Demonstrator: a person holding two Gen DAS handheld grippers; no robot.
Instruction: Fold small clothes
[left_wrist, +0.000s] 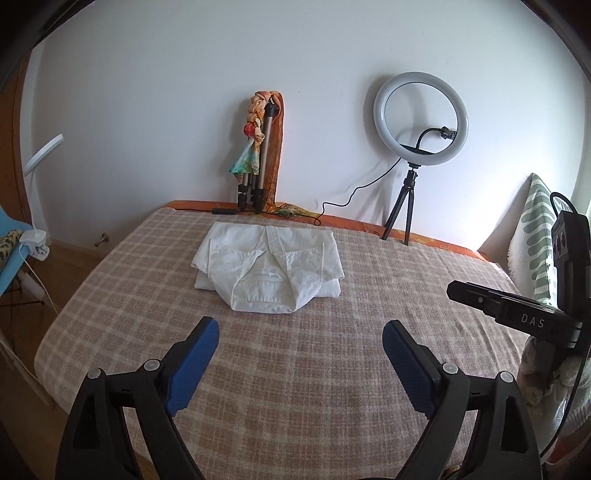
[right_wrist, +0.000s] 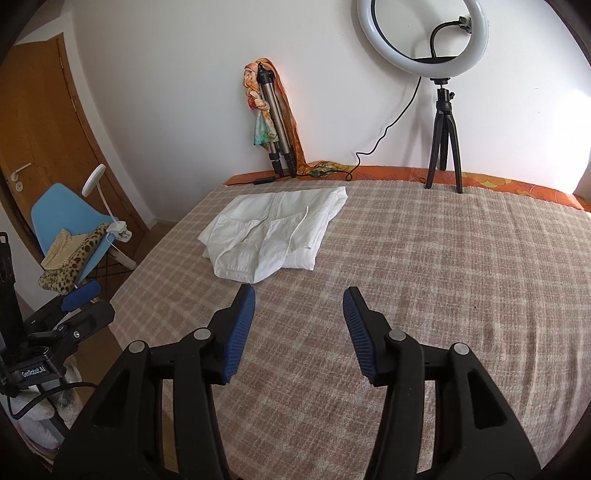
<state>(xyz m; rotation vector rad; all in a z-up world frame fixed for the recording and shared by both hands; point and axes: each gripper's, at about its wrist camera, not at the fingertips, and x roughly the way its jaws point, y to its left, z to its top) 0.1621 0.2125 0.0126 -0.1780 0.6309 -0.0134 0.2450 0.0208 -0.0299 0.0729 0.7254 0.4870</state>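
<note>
White folded shorts (left_wrist: 267, 267) lie flat on a checked beige bed (left_wrist: 295, 369), waistband toward the tools, long axis running from 6 to 12 o'clock. Left tool (left_wrist: 301, 354) hovers open and empty, shorts at 12 o'clock. Right tool (right_wrist: 299, 325) likewise gapes empty, shorts at 11 o'clock, apart.

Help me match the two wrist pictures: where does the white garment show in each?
Left wrist: white garment lies centre frame on the checked blanket, beyond the open left gripper.
Right wrist: white garment lies left of centre, just beyond the open right gripper.
Shared landmark: the ring light by the wall.
</note>
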